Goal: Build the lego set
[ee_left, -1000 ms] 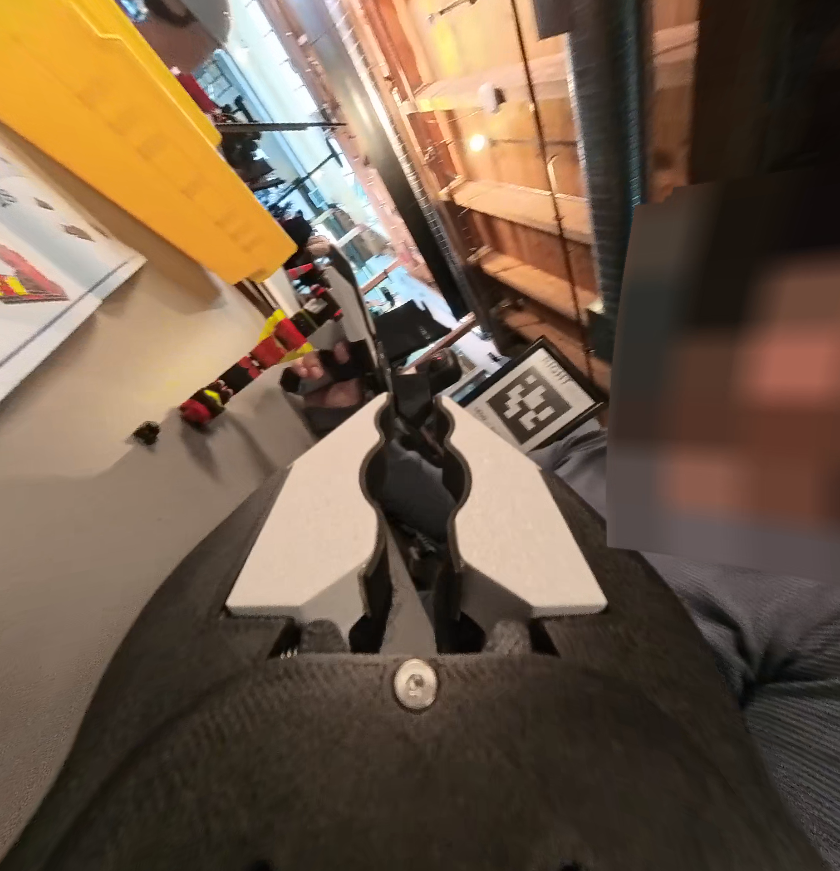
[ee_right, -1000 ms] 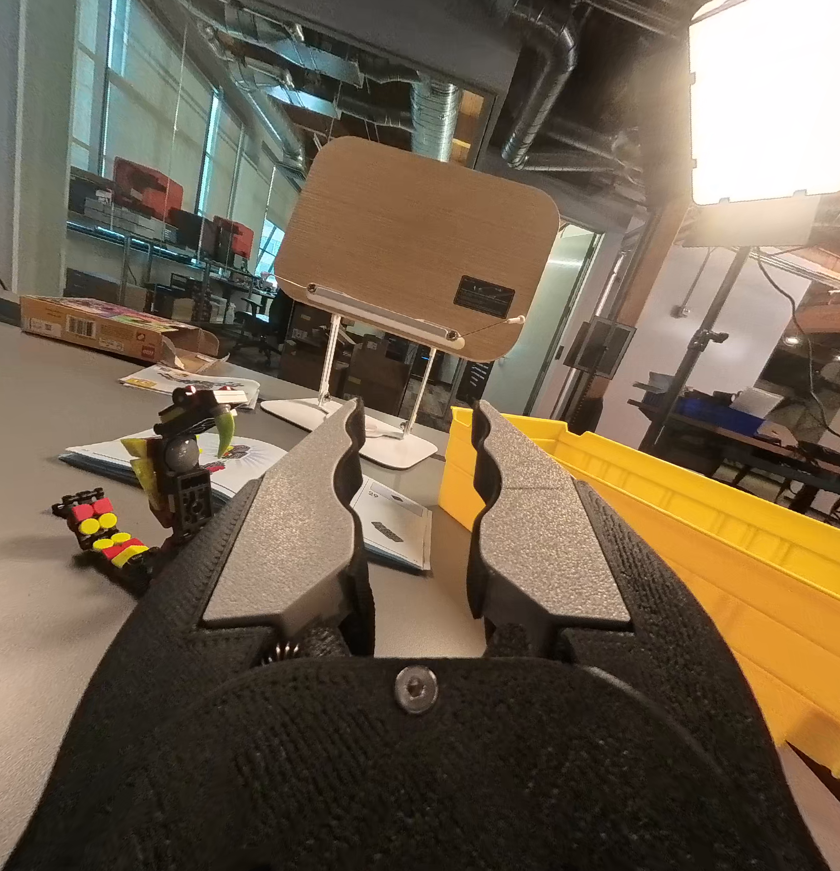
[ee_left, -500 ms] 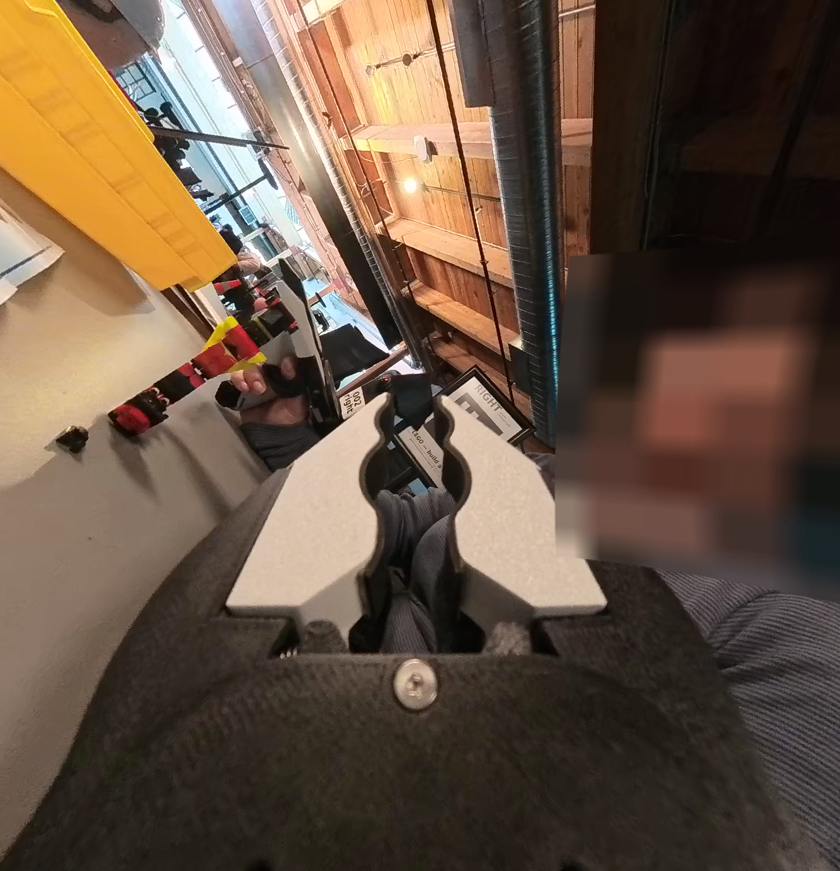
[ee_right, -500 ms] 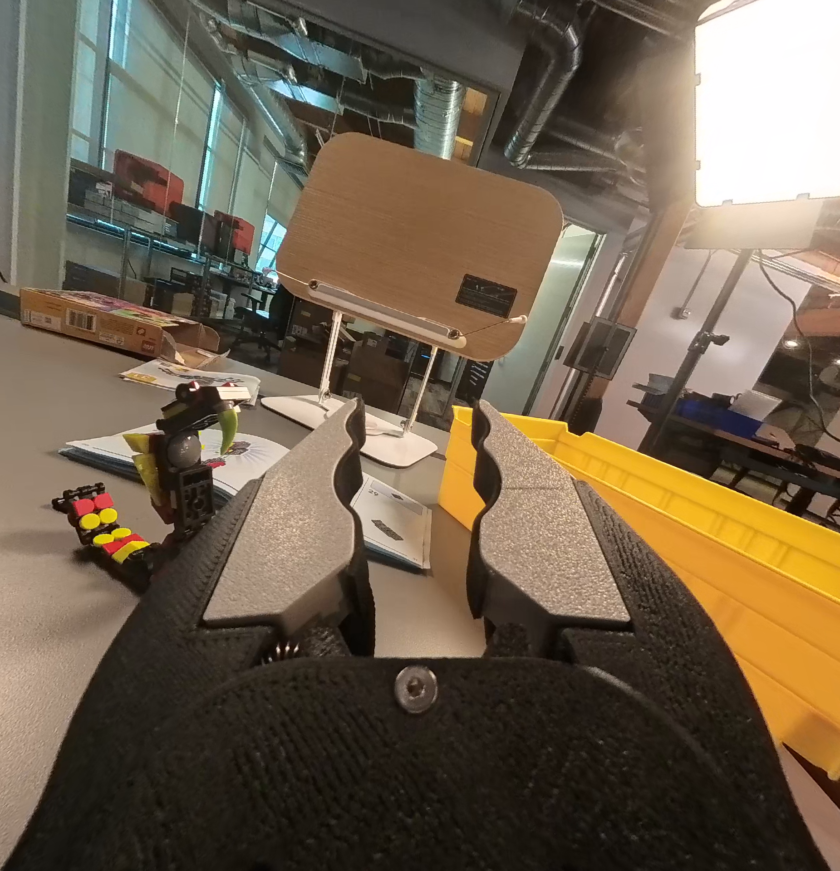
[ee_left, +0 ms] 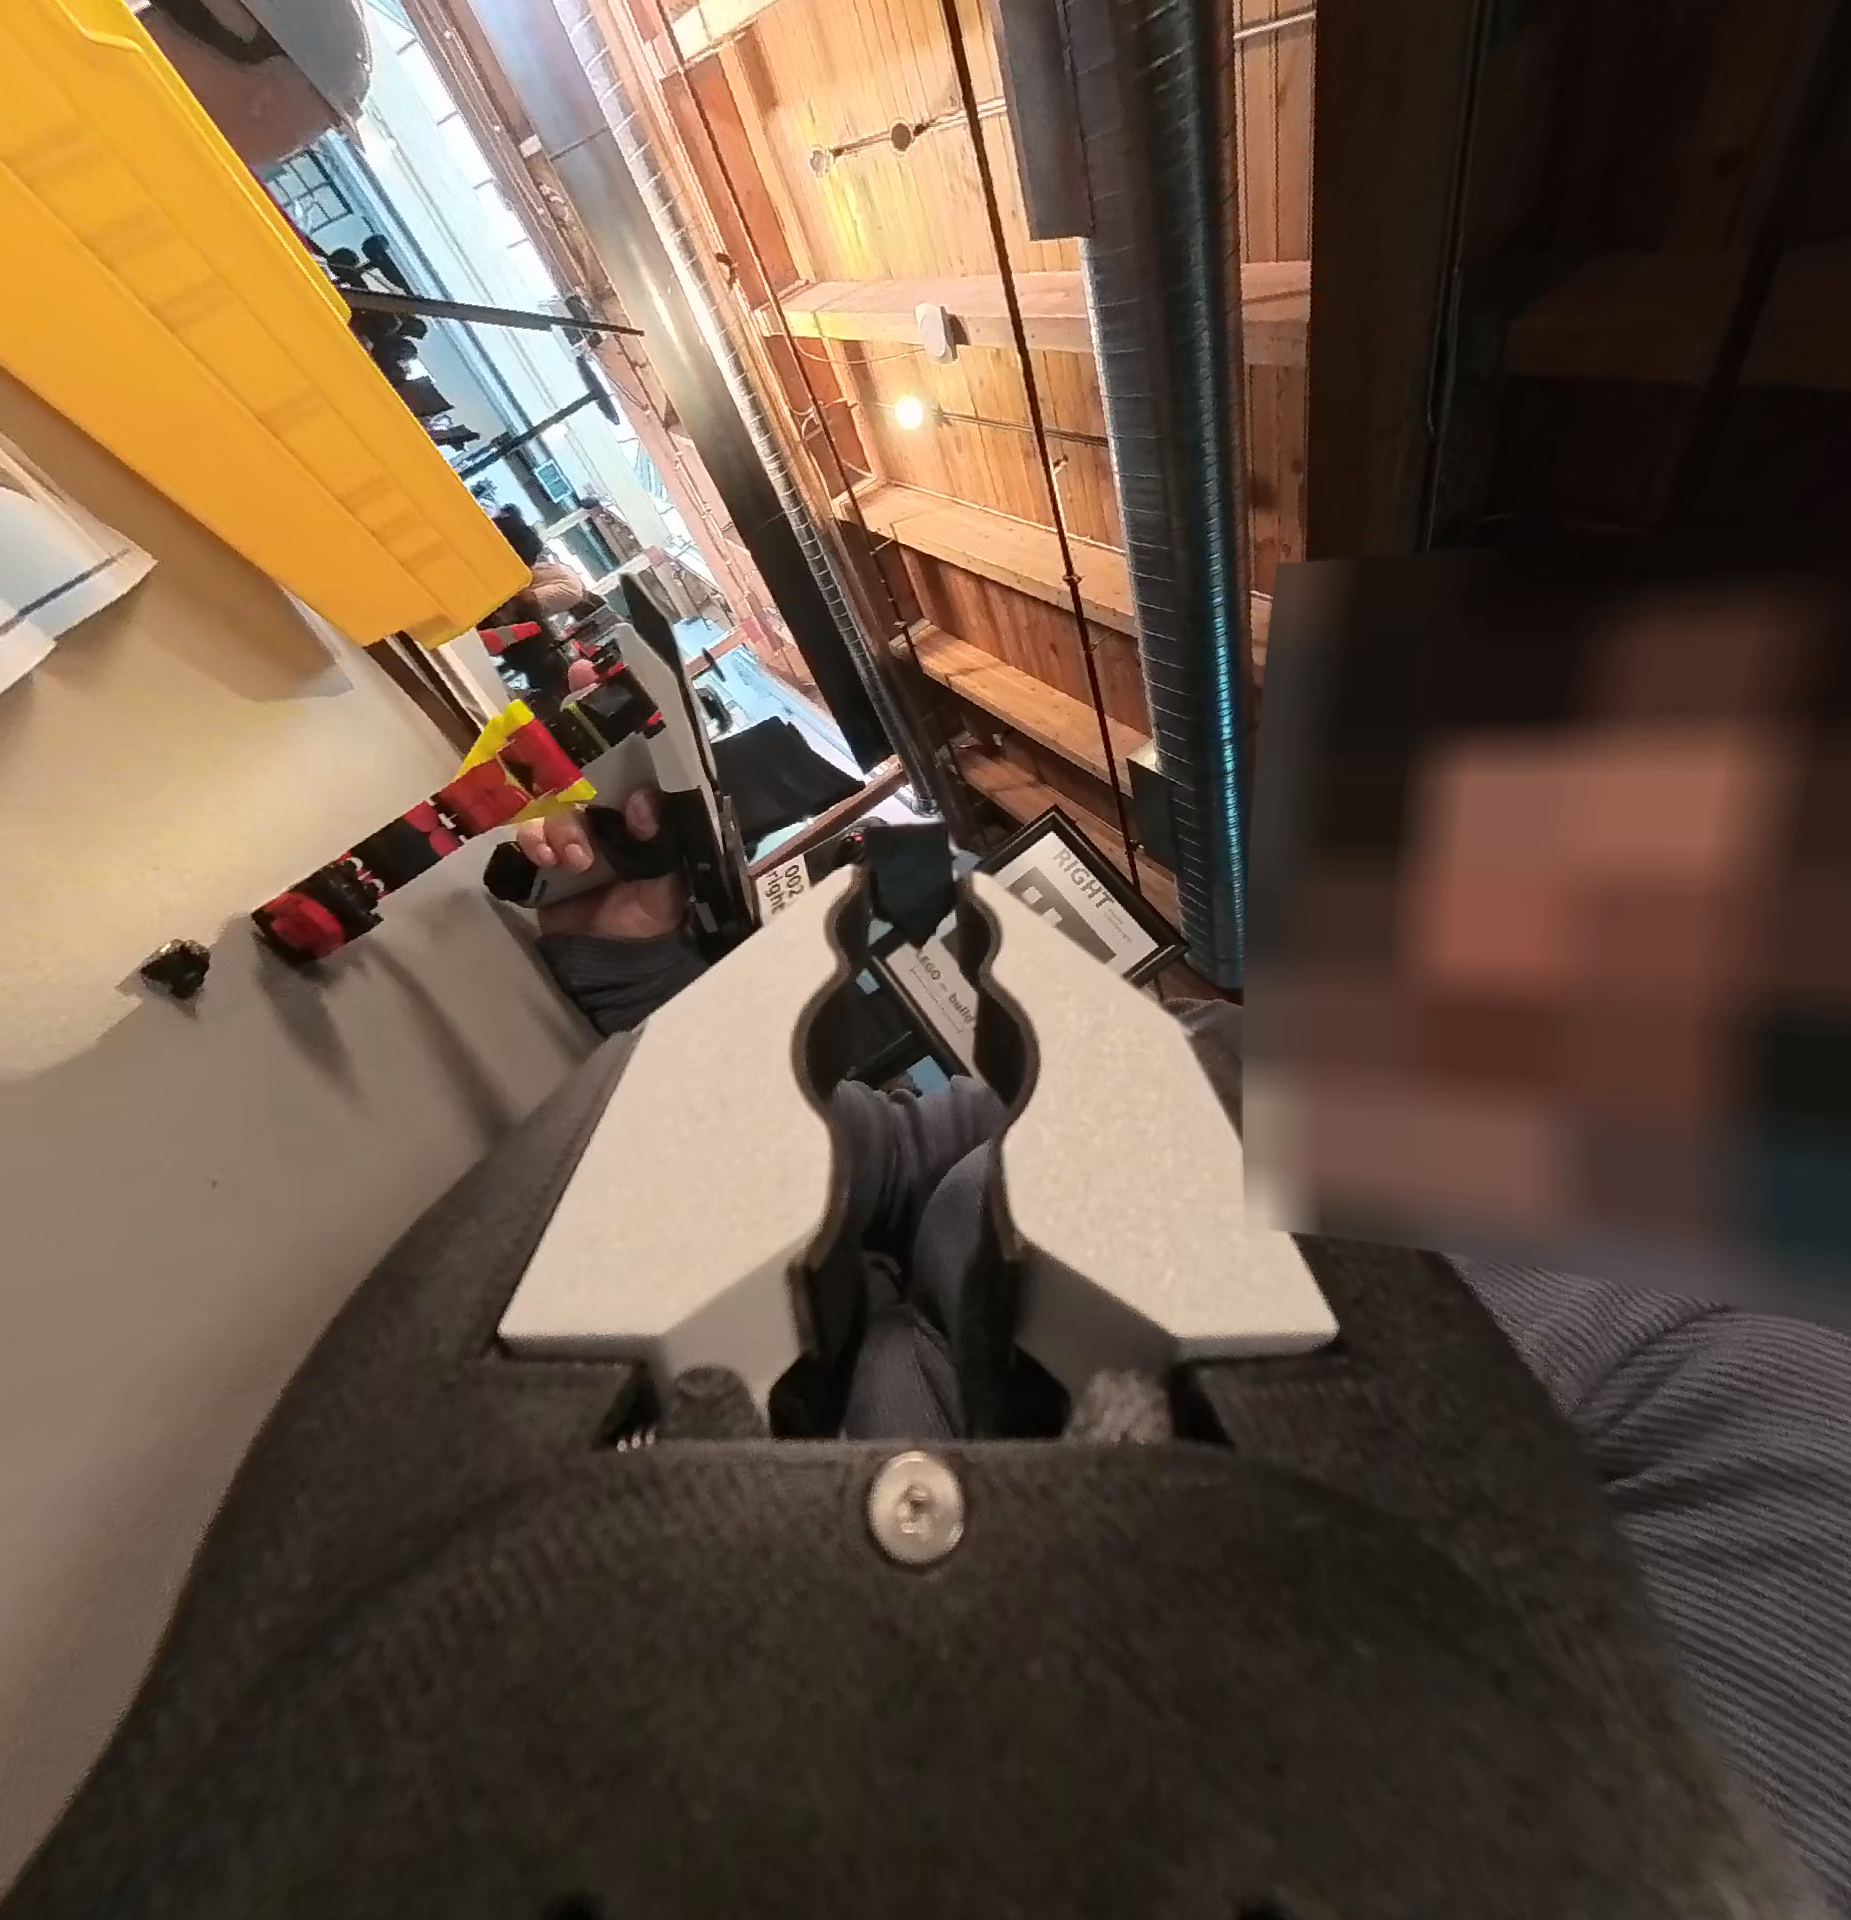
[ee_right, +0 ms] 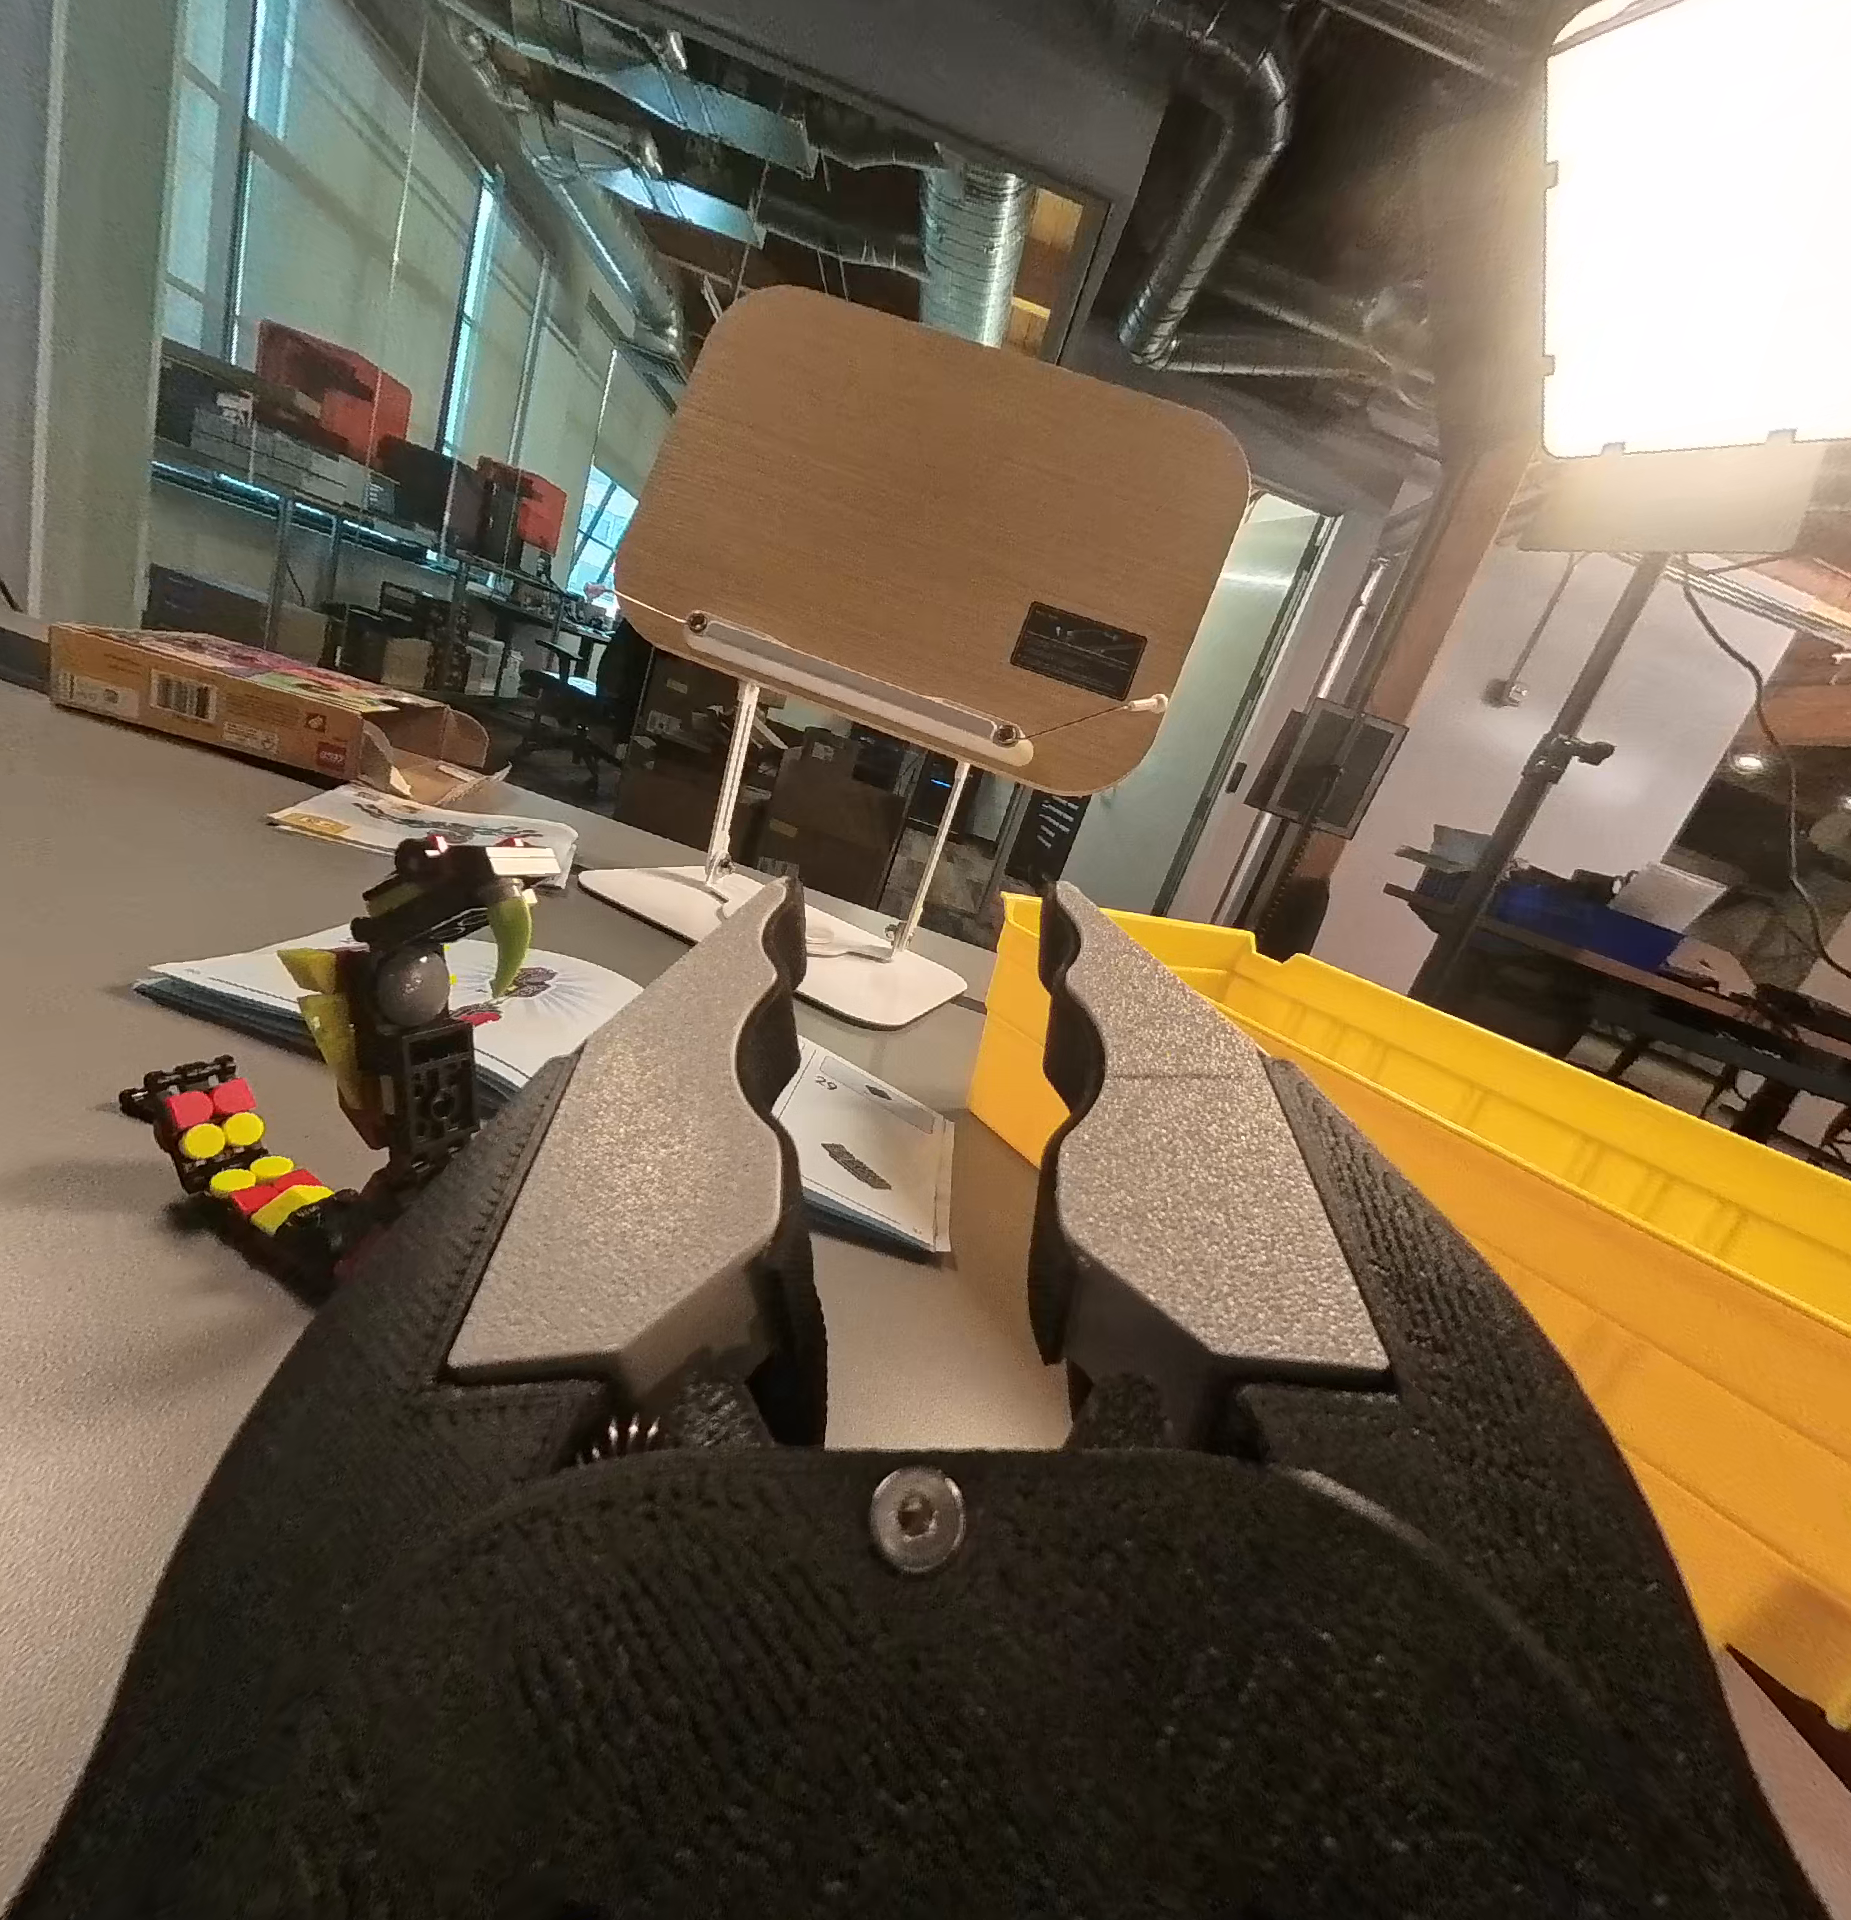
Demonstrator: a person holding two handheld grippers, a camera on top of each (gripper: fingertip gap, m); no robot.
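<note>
A Lego snake model stands on the grey table, left of my right gripper. It has a black head, lime fangs, a grey ball and a tail of red and yellow tiles. The right gripper is open and empty, low over the table. In the left wrist view the model lies far off, with a small black piece beside it. A hand holds the right gripper there. My left gripper is rolled on its side, empty, with its jaws a narrow gap apart. It points toward the person's sleeve.
A long yellow bin runs along the right of the right gripper. An open instruction booklet lies just ahead, and another booklet farther back. A wooden book stand and a cardboard box stand behind. The bin also shows in the left wrist view.
The left wrist view has swung: the model and the small piece slid left and down, then a little back. The right gripper has barely moved. Both grippers' jaws have kept their gaps.
</note>
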